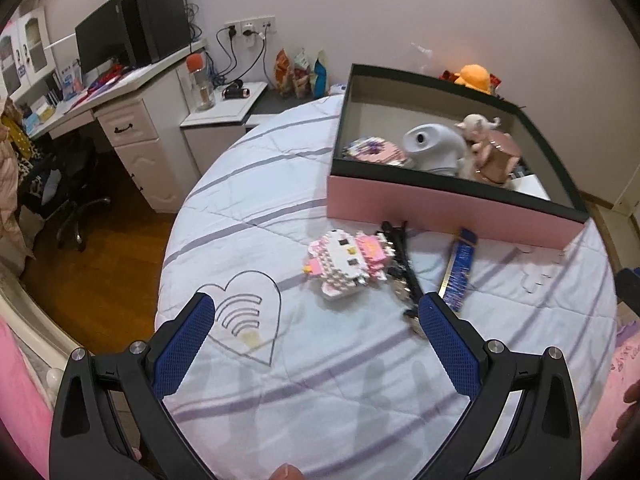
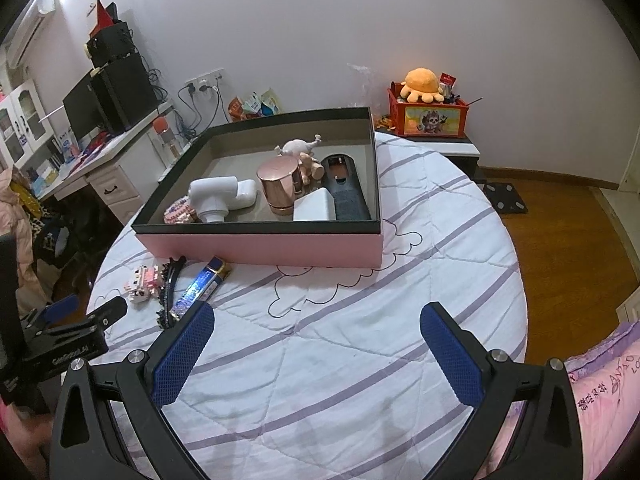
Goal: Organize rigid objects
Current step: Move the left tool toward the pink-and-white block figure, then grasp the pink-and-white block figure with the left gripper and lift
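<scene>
Fingers of the left gripper (image 1: 316, 312) are being held apart, empty, behind the fragile brick figure (image 1: 346, 266), best clasped across its blocky sides.

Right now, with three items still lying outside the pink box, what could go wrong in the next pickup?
The brick figure touches the black hair clip, so the open left tongs might drag the clip or break bricks loose. The blue tube lies close against the pink box, leaving little room for a finger. The box's right end is already crowded, so a drop there could topple the rose-gold jar.
</scene>
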Demonstrator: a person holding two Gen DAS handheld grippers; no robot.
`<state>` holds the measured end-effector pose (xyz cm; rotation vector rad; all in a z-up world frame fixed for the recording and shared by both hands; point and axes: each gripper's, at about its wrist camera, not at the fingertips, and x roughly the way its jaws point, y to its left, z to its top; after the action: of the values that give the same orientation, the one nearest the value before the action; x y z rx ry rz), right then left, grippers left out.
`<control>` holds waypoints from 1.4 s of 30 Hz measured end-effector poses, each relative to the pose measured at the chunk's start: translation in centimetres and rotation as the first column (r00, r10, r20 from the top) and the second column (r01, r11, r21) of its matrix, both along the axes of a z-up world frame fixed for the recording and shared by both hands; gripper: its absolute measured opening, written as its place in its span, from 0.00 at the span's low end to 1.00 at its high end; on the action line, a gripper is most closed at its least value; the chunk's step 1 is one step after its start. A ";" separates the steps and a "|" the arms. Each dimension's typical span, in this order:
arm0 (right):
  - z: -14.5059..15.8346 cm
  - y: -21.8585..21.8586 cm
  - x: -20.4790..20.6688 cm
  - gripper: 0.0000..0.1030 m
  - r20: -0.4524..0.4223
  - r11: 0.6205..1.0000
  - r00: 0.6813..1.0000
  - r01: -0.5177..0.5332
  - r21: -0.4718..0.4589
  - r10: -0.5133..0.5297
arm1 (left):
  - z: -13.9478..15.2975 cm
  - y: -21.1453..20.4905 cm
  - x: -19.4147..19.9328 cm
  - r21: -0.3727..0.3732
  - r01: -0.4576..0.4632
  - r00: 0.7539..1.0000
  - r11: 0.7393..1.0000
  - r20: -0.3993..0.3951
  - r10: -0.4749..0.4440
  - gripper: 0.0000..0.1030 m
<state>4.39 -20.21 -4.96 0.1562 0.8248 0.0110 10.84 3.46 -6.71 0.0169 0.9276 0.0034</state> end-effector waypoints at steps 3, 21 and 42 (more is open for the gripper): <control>-0.4 0.0 0.6 1.00 -0.013 1.000 1.000 0.000 -0.001 0.000 | -0.7 0.0 1.1 0.000 0.001 1.000 1.000 -0.013 -0.001 1.00; -2.3 0.3 4.0 1.00 -0.073 1.000 0.997 -0.001 -0.016 0.000 | -3.7 1.1 5.2 -0.020 -0.052 0.998 0.998 -0.045 0.051 1.00; -2.3 0.2 3.9 1.00 -0.069 1.000 0.998 0.001 -0.006 -0.001 | -3.8 1.3 5.2 -0.041 -0.007 0.999 0.999 -0.041 0.005 0.52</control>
<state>8.29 -20.05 -7.29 0.1517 0.8939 0.0024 16.09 4.74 -10.53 -0.0242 0.9686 -0.0103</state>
